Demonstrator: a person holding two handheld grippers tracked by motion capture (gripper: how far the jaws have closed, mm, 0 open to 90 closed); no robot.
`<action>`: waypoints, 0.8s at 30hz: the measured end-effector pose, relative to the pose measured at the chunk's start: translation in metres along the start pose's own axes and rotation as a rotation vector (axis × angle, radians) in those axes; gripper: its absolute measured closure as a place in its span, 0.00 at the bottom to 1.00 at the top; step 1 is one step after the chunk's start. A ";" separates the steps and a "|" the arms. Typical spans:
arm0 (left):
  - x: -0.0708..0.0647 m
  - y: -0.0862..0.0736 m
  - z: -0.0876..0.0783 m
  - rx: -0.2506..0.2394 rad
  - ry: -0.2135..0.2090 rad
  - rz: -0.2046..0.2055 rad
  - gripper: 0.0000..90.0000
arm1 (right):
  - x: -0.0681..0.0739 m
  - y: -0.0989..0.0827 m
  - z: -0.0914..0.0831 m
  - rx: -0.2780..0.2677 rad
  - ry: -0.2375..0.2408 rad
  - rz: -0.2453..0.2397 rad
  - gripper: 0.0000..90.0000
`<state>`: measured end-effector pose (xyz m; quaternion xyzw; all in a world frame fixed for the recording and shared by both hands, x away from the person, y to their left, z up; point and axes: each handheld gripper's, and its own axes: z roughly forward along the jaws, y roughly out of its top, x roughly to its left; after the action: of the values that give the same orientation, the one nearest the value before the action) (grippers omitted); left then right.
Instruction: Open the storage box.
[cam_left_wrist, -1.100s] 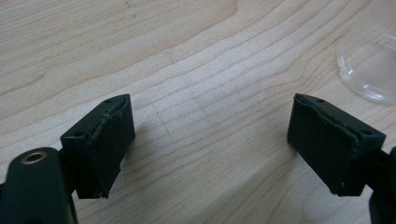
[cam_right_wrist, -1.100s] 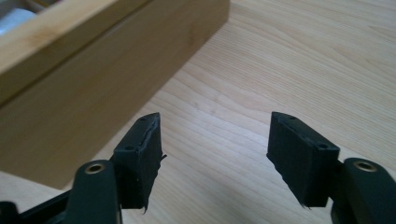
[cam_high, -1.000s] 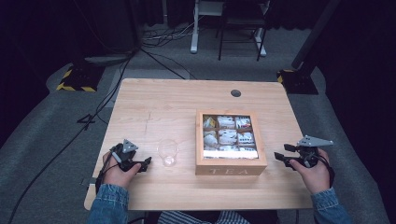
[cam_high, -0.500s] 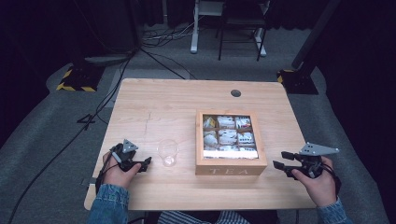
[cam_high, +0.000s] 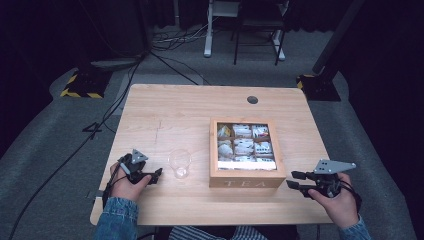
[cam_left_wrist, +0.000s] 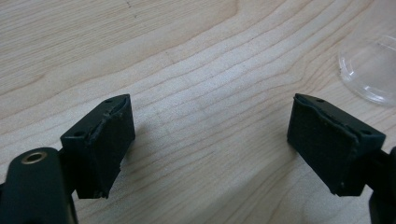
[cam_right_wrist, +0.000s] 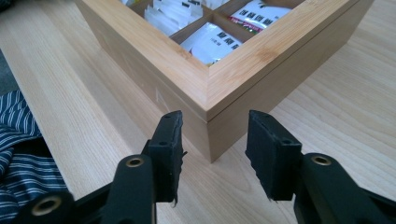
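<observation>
Wooden table (cam_high: 190, 110) fills the middle of the high view. A wooden tea box (cam_high: 247, 151) marked "TEA" sits right of centre, lid open, compartments packed with tea bags (cam_high: 244, 147). A clear glass cup (cam_high: 179, 163) stands just left of the box, apart from it.

Left gripper (cam_high: 150, 177) sits at lower left of the frame, held by the left hand (cam_high: 126, 184) — jaws wide apart over bare wood, nothing between them; the cup's rim shows at upper right of the left gripper view.

Right gripper (cam_high: 295, 181) sits at lower right, in the right hand (cam_high: 337, 200) — jaws apart, empty, aimed at the box's near corner (cam_right_wrist: 208, 116), close to it. Striped cloth (cam_right_wrist: 23, 154) shows at the left edge of the right gripper view.
</observation>
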<state>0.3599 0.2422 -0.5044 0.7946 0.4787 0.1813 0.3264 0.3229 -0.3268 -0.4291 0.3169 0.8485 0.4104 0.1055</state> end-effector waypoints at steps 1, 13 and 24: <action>0.000 0.000 0.000 0.000 0.000 0.000 0.17 | 0.000 0.000 0.001 0.001 0.004 -0.001 0.65; 0.000 0.000 0.000 0.000 0.000 0.000 0.17 | 0.001 -0.003 0.013 0.014 0.011 -0.021 0.79; 0.000 0.000 0.000 0.000 -0.001 0.000 0.17 | 0.002 -0.004 0.015 0.006 -0.003 -0.036 0.84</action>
<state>0.3599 0.2422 -0.5044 0.7946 0.4787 0.1808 0.3266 0.3267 -0.3178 -0.4414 0.3026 0.8550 0.4057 0.1131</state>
